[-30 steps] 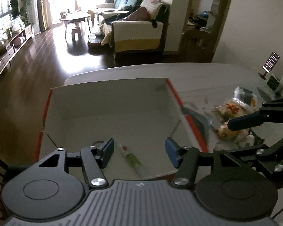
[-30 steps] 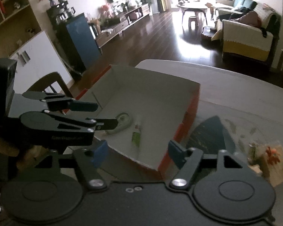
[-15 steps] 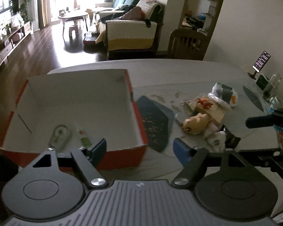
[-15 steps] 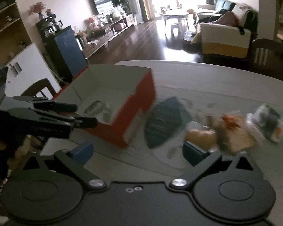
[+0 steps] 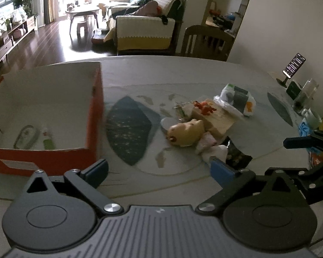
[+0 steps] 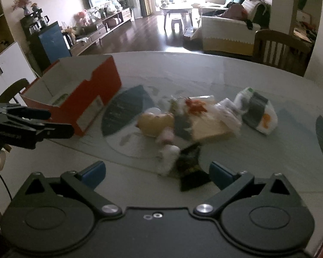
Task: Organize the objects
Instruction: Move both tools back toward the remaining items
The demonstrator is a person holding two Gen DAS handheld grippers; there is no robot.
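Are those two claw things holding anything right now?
No. The left gripper and the right gripper both stand wide open with nothing between their fingers, above the table. The pile of objects lies untouched.

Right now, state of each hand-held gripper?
Left hand-held gripper: open, holding nothing.
Right hand-held gripper: open, holding nothing.

Motion blur smears the pile point(image 6: 189, 124); the box's point(image 5: 94, 111) left end is cropped.
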